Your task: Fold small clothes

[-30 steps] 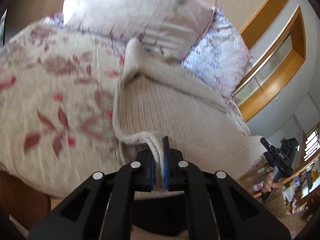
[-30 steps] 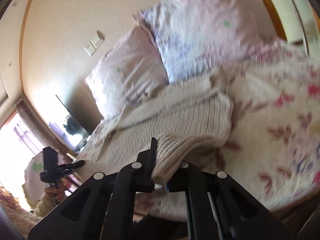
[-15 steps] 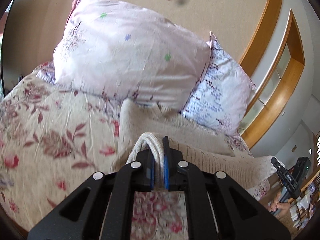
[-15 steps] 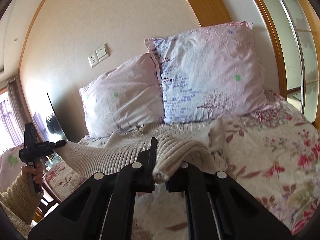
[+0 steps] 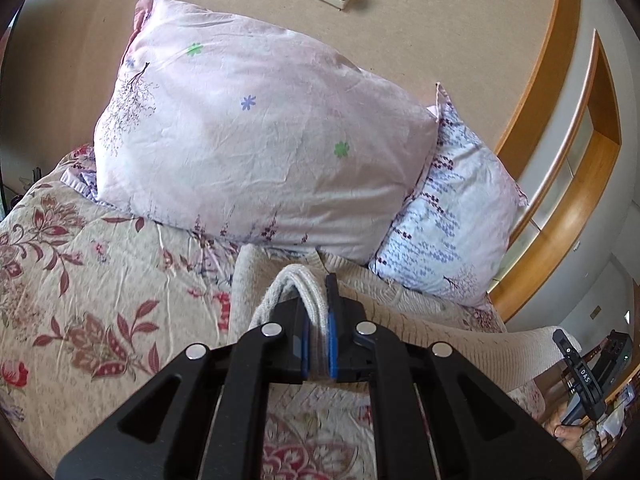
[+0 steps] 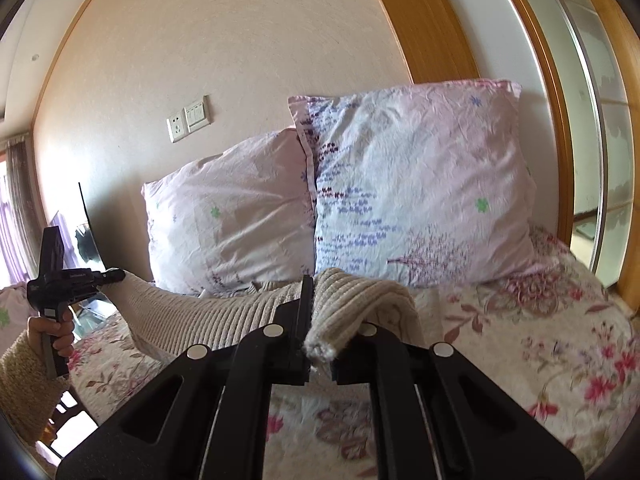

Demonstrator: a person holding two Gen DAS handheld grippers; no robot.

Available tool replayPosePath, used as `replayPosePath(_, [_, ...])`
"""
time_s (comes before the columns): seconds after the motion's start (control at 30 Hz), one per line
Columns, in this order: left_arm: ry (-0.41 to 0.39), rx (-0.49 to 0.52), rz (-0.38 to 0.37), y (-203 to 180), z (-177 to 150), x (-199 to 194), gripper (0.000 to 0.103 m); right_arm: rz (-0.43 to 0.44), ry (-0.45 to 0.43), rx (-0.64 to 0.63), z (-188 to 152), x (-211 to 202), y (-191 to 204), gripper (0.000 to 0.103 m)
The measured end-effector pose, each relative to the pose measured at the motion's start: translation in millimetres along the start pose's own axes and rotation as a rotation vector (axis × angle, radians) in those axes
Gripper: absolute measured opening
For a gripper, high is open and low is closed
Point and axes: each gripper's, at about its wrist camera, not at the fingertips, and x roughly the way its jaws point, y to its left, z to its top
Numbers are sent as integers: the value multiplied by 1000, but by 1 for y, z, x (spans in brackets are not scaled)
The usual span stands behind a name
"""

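Cream ribbed knit sweater hangs stretched between both grippers above the floral quilted bed, its long axis running across, pillows beyond. Left gripper clamps one folded edge; right gripper clamps the other. Both ends equally in hand.
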Motion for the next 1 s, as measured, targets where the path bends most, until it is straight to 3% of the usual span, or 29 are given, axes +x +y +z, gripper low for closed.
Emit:
replayPosePath(0.27, [-30, -16, 23, -4, 26, 35, 7, -58, -25, -42, 18, 30, -1, 6])
replayPosePath(0.47, [-6, -11, 86, -6, 32, 84, 7, -104, 19, -2, 18, 74, -21, 6])
replayPosePath(0.67, [82, -39, 169, 10, 23, 142, 7, -143, 146, 88, 4, 136, -49, 6])
replayPosePath(0.83, [186, -116, 210, 32, 9, 185, 7, -169, 292, 253, -18, 183, -80, 6])
replayPosePath(1.0, [220, -164, 210, 44, 2, 203, 7, -180, 339, 351, -28, 201, -97, 6])
